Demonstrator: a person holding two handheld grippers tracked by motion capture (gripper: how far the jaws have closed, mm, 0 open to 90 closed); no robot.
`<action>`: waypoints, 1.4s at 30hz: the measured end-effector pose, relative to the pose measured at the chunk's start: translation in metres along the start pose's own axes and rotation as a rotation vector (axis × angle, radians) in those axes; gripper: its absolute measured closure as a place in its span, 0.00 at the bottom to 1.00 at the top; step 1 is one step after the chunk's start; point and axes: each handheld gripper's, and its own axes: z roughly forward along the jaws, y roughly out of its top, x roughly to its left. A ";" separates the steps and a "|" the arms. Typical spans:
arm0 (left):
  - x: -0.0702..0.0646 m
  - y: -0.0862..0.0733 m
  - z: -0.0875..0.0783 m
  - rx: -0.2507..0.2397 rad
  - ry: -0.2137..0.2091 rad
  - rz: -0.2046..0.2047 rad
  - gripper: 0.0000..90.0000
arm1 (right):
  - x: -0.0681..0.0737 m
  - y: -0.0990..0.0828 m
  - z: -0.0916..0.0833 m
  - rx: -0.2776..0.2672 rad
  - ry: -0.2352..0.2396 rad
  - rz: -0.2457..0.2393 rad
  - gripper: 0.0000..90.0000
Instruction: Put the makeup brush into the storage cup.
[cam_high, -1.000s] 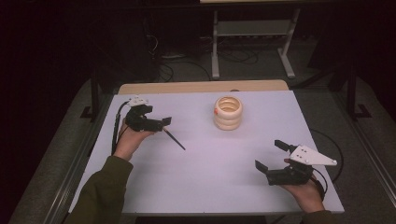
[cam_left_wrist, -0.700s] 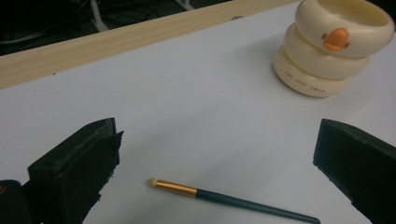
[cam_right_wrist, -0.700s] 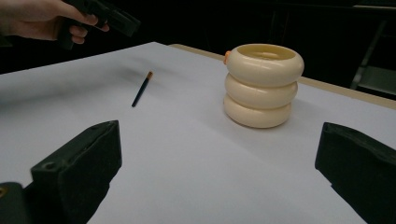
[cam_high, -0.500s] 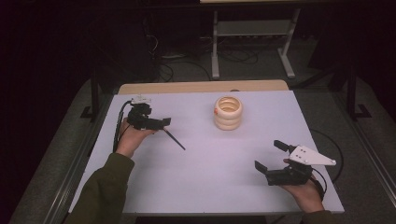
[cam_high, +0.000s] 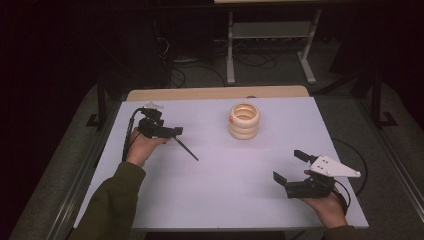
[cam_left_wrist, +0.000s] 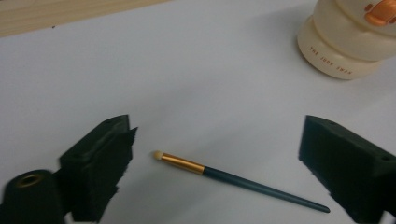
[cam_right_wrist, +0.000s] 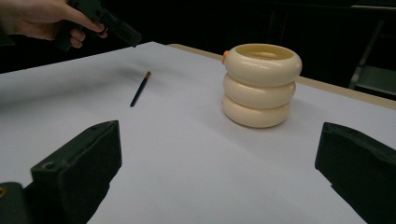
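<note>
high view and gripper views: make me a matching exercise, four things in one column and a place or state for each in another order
Things:
1. brush
2. cream holder
3. left gripper
4. right gripper

Places or states:
A. stands upright toward the far middle of the table
B. lies flat, touching neither jaw
C. held near the front right corner, jaws wide apart
D. hovers over the brush, jaws just closing in a little

Pairs: 1-B, 2-A, 3-D, 4-C

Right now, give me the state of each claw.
Left claw: open, jaws just been closing, the brush lying between them untouched.
Right claw: open, holding nothing.
</note>
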 end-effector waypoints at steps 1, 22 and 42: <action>0.000 0.000 0.001 0.005 0.000 -0.008 0.15 | 0.000 0.000 0.000 -0.001 0.000 -0.002 0.00; 0.004 0.003 0.015 0.164 -0.006 -0.100 0.43 | -0.001 -0.001 0.000 0.002 -0.007 0.000 0.00; 0.003 0.002 0.033 0.274 0.017 -0.165 0.54 | -0.003 -0.001 0.000 0.002 -0.014 0.000 0.00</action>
